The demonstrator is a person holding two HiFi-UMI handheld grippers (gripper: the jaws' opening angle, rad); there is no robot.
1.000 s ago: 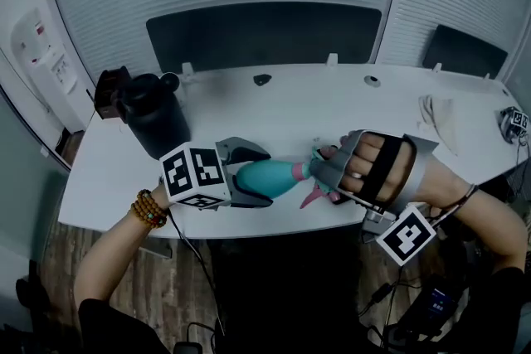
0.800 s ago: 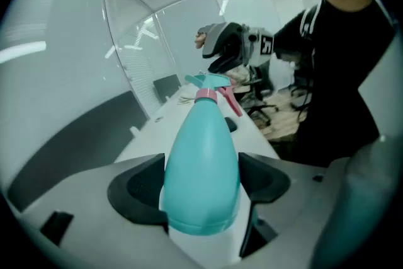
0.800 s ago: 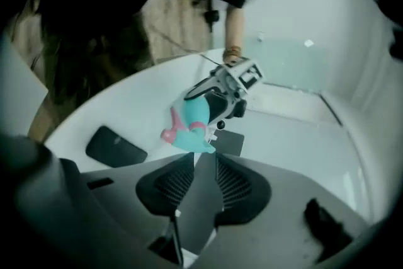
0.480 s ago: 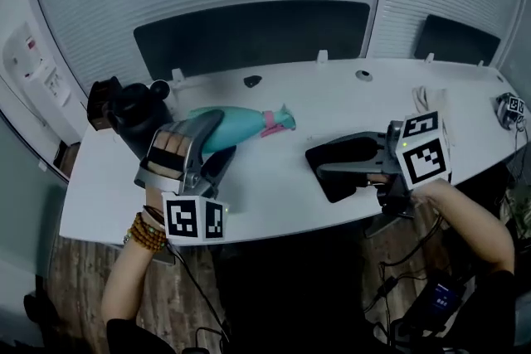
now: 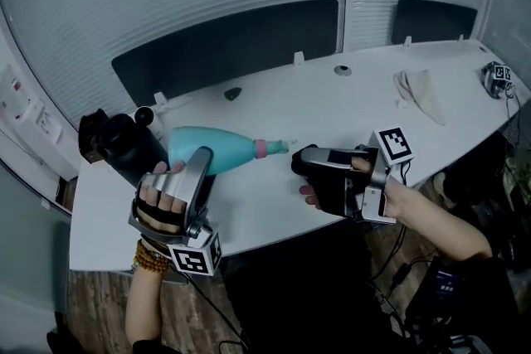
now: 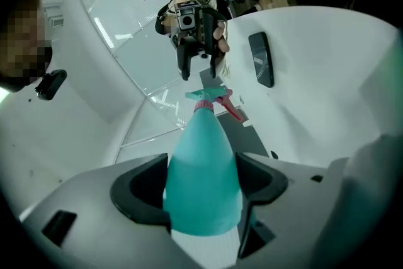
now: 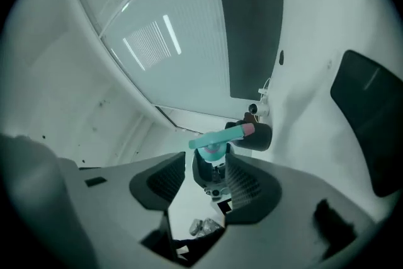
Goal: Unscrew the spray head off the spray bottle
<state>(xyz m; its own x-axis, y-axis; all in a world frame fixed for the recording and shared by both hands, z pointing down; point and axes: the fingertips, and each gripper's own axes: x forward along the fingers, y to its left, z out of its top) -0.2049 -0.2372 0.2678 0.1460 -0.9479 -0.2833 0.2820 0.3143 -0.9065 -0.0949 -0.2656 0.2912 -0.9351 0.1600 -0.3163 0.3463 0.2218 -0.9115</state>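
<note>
Two grippers face each other over the white table (image 5: 365, 108). The left gripper (image 5: 202, 166) clamps the fat base of the teal spray bottle (image 5: 211, 152) between its pads. Its jaws have just been closing a little, and the bottle fills the gap between them. The bottle is held roughly level, neck pointing toward the right gripper (image 5: 311, 174). That gripper's jaws stand well apart, having just been opening, with nothing pressed between them. The spray head (image 5: 274, 147), teal with a pink collar and trigger, sits on the neck just short of the right gripper's tips. Behind the bottle a black jug (image 5: 124, 147) stands near the table's left end. A crumpled cloth (image 5: 419, 87) lies well apart toward the right end.
</note>
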